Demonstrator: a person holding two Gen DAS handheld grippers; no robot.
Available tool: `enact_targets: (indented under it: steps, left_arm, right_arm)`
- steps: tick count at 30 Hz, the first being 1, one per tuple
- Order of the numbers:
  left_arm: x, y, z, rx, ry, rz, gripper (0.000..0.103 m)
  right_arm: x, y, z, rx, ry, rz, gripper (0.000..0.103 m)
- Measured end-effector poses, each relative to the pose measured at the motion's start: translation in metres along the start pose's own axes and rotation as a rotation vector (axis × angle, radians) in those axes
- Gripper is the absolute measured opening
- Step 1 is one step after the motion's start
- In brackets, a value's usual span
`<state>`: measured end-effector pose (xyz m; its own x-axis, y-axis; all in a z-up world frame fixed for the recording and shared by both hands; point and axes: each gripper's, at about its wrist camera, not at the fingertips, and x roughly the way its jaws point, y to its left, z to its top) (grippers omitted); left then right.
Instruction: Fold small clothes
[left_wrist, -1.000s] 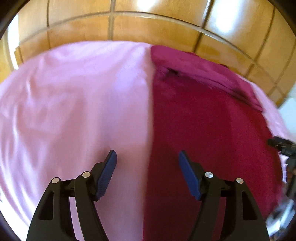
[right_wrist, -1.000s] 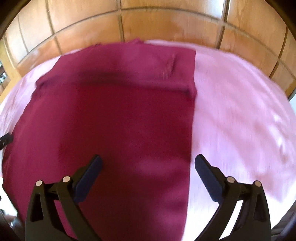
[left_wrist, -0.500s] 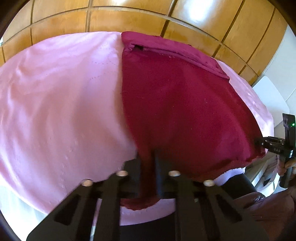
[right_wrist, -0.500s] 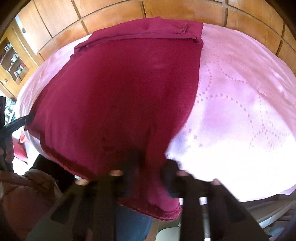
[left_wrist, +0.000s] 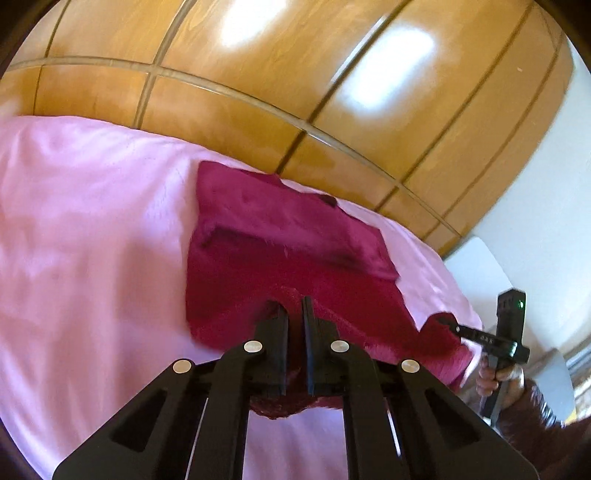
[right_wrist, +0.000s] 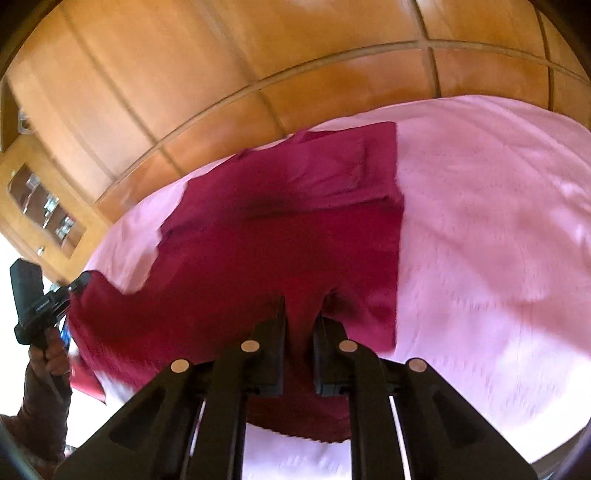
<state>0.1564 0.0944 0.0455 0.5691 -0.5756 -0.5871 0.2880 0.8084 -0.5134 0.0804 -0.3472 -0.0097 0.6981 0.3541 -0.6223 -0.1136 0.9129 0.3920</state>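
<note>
1. Garment (left_wrist: 280, 236): a dark red piece of small clothing lies on the pink sheet (left_wrist: 92, 258) of a bed, its far part already doubled over and flat near the sheet's far edge, close under the wooden panelled wall (left_wrist: 295, 74). Its near hem is lifted off the sheet.

2. The left tongs (left_wrist: 294, 306) are pressed together on the near hem at the garment's left corner, cloth bunched between the jaws and hanging a little below them.

3. The right tongs (right_wrist: 300, 308) are likewise pinching the hem, at the right corner (the red edge runs straight back along the pink sheet (right_wrist: 498, 240) just right of them). Seen from this side, the garment (right_wrist: 288, 229) sags in a shallow curve between the two grips.

4. The relation that matters: the garment stretches directly away from both tongs toward the far edge of the sheet, its long axis running near to far, and the held hem runs crosswise between the two hands. Neither hand is clearly nearer the folded far part; they look about level.

5. My judgement: the next move carries both corners forward together, over the flat part, laying hem onto the far fold. Uneven travel would skew the crease.
</note>
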Motion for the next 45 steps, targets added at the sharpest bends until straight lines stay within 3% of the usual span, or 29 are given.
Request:
enact_targets:
  steps: [5,7,8,9,10,11,12,14,18,22,24,26,29,32,39,45]
  left_arm:
    - [0.041,0.021,0.034,-0.09,0.01,0.037,0.006]
    - [0.059,0.029,0.046,-0.109,0.039,0.048,0.006]
    - [0.065,0.034,0.052,-0.134,0.046,0.058,0.017]
    - [0.065,0.04,0.055,-0.159,0.048,0.059,0.024]
    - [0.062,0.049,0.059,-0.201,0.029,0.047,0.04]
    - [0.055,0.057,0.062,-0.243,-0.003,0.036,0.055]
    - [0.043,0.069,0.062,-0.294,-0.054,0.019,0.06]
    - [0.032,0.084,0.059,-0.331,-0.079,0.012,0.062]
    - [0.025,0.086,0.028,-0.244,-0.017,0.08,0.062]
    - [0.032,0.07,-0.011,-0.131,0.057,0.097,0.062]
    - [0.042,0.064,-0.019,-0.105,0.084,0.108,0.056]
    - [0.055,0.054,-0.02,-0.08,0.098,0.101,0.039]
    - [0.063,0.044,-0.018,-0.044,0.115,0.141,0.022]
    - [0.055,0.043,-0.02,-0.036,0.114,0.151,0.016]
    - [0.023,0.035,-0.046,0.014,0.139,0.139,0.014]
    - [-0.022,0.028,-0.096,-0.025,0.203,0.109,0.014]
  right_arm:
    - [0.037,-0.02,0.034,0.044,0.024,-0.029,0.01]
    - [0.047,-0.027,0.044,0.066,0.03,-0.029,0.017]
    - [0.05,-0.03,0.049,0.09,0.033,-0.01,0.037]
    - [0.05,-0.034,0.052,0.124,0.028,0.018,0.069]
    - [0.047,-0.038,0.055,0.143,0.009,0.032,0.08]
    - [0.04,-0.04,0.055,0.155,-0.018,0.044,0.087]
    - [0.034,-0.041,0.055,0.159,-0.03,0.062,0.088]
    - [0.02,-0.047,0.049,0.178,-0.05,0.093,0.093]
    - [0.005,-0.056,0.02,0.168,-0.033,0.055,0.093]
    - [0.01,-0.051,-0.015,0.111,0.017,-0.021,0.089]
    - [0.021,-0.047,-0.016,0.086,0.013,-0.063,0.068]
    - [0.034,-0.046,-0.011,0.094,0.005,-0.071,0.052]
    - [0.05,-0.039,-0.005,0.064,0.014,-0.1,0.033]
    - [0.047,-0.041,-0.008,0.066,0.025,-0.075,0.022]
    - [0.006,-0.029,-0.034,-0.004,0.075,-0.023,0.018]
    - [-0.014,-0.023,-0.076,-0.048,0.19,-0.023,0.018]
